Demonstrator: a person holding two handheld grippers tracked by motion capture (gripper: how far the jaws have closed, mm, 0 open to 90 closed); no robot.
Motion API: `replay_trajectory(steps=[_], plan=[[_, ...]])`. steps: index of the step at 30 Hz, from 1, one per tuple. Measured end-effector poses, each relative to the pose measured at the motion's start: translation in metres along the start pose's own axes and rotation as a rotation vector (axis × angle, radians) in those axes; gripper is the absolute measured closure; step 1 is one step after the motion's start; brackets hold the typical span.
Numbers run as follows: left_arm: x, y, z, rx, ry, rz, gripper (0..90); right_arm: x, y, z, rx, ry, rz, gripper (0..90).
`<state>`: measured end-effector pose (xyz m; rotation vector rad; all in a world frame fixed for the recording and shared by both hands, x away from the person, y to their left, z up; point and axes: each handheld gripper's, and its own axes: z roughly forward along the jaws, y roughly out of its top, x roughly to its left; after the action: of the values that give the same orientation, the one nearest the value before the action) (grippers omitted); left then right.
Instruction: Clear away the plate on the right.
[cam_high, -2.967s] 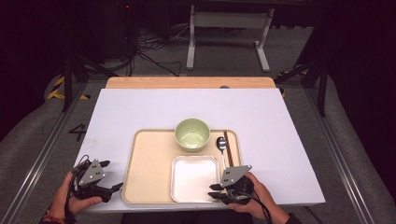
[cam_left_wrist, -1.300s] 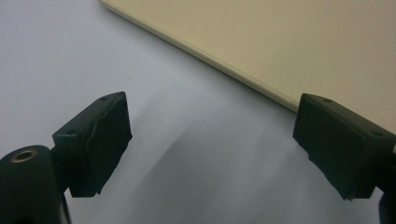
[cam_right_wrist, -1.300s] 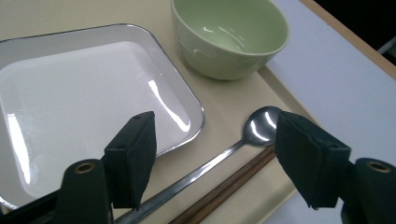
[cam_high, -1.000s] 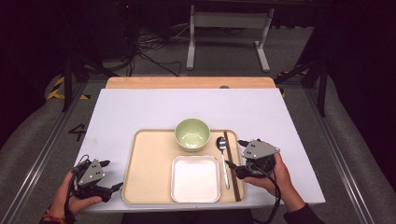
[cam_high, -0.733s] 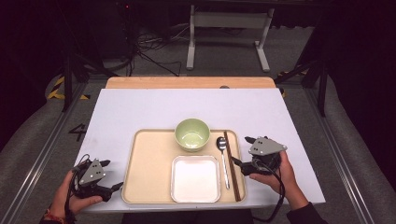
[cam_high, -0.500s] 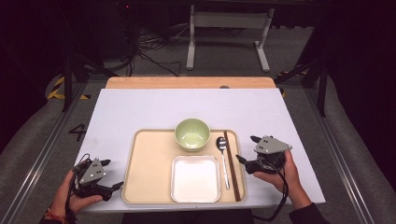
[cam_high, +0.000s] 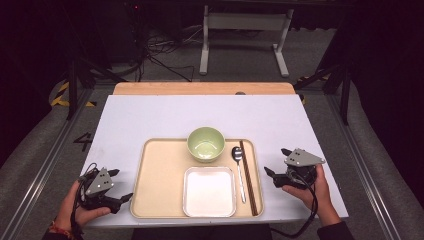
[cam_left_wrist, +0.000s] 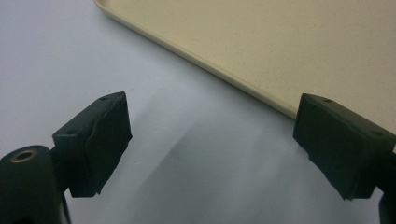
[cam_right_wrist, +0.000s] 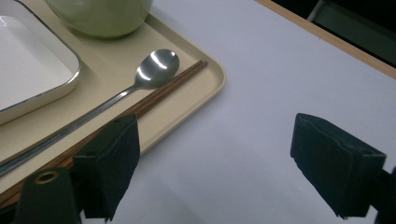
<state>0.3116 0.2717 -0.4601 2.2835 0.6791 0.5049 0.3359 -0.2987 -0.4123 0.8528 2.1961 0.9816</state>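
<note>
A beige tray (cam_high: 160, 170) holds a green bowl (cam_high: 205, 143), a white square plate (cam_high: 209, 191), a metal spoon (cam_high: 238, 167) and dark chopsticks (cam_high: 248, 177) along its right side. My right gripper (cam_high: 276, 161) rests on the white table just right of the tray, pointing at it. It is open, its jaws have just been opening wider, and nothing is between them. In the right gripper view the spoon (cam_right_wrist: 156, 65) and chopsticks (cam_right_wrist: 173, 86) lie left of the open gripper (cam_right_wrist: 215, 154). My left gripper (cam_high: 121, 185) stands open at the tray's front left corner, with bare table between its fingers (cam_left_wrist: 98, 135).
The white tabletop (cam_high: 200, 115) stretches behind and beside the tray. A wooden strip (cam_high: 200, 88) runs along its far edge. Beyond it stand a metal frame (cam_high: 245, 30) and cables on the dark floor. The tray's edge (cam_left_wrist: 303, 46) crosses the left gripper view.
My right hand has moved right, off the tray's right side and onto the bare table beside it. The left hand has kept still.
</note>
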Motion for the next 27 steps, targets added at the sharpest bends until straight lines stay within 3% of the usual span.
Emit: replay_trajectory(steps=[9,16,22,27], plan=[[0.001,0.004,0.003,-0.003,-0.005,0.01,12.1,-0.005,-0.027,-0.006,0.017,-0.051,0.054,14.6],[0.003,0.008,0.006,-0.01,-0.006,0.014,12.1,-0.006,-0.048,-0.009,0.048,-0.065,0.099,13.9],[0.004,0.01,0.006,-0.02,-0.002,0.024,11.9,-0.004,-0.051,-0.009,0.046,-0.071,0.106,13.5],[0.006,0.01,0.002,-0.05,0.016,0.008,11.4,0.0,-0.051,-0.008,0.051,-0.07,0.101,13.5]])
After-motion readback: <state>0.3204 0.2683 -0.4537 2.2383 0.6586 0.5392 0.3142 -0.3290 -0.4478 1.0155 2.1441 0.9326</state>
